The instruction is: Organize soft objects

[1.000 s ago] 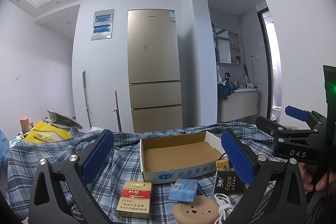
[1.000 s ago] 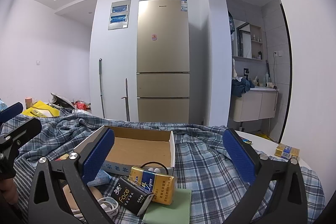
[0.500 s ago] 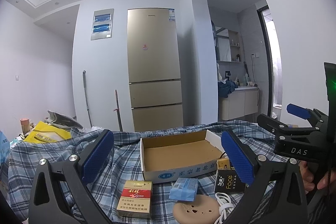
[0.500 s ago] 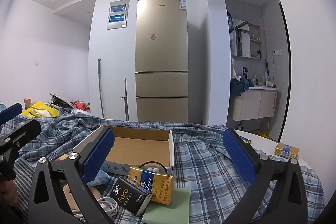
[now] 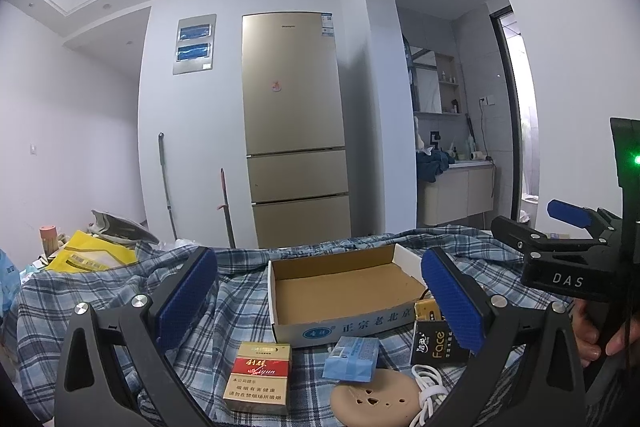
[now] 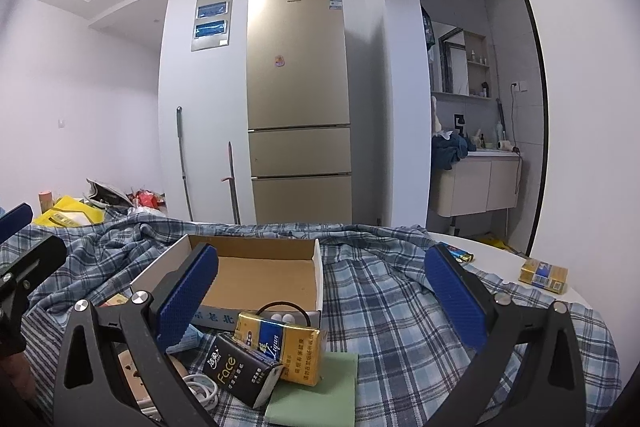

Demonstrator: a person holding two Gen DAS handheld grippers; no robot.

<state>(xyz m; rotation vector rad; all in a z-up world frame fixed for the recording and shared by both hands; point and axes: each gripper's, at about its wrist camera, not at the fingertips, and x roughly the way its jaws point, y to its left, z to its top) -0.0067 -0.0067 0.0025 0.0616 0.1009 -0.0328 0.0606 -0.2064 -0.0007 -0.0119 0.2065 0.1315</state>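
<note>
Left gripper [image 5: 318, 297]: seen low in the left wrist view, its blue-padded fingers spread wide with nothing held between them; it is held above the plaid cloth [image 5: 224, 311].
Right gripper [image 6: 320, 297]: seen low in the right wrist view, its fingers likewise spread wide and empty; in the left wrist view it appears at the right edge, marked "DAS", with a hand [image 5: 592, 331] on its grip.
Cardboard box [image 5: 340, 291]: a shallow open tray with white outer walls, blue print and a brown inside, placed at lower centre on the cloth; nothing is seen in it.
Black tissue pack [image 6: 240, 375]: a soft packet marked "Face", laid at lower centre of the right wrist view, in front of the box and touching the yellow pack.
Yellow tissue pack [image 6: 280, 351]: a gold and blue soft packet, leaned on the black one, just in front of the box's near wall.
Blue tissue pack [image 5: 352, 353]: a small pale-blue packet, slightly crumpled, placed just before the box.
Green pad [image 6: 316, 391]: a flat pale-green sheet, partly under the yellow pack.
Beige disc [image 5: 376, 395]: a round tan piece with small holes, at the lower edge, beside a white cable [image 5: 430, 391].
Red cigarette box [image 5: 260, 375]: laid flat at lower centre-left of the left wrist view.
Refrigerator [image 5: 294, 131]: a gold three-door unit, stood against the far wall at centre.
</note>
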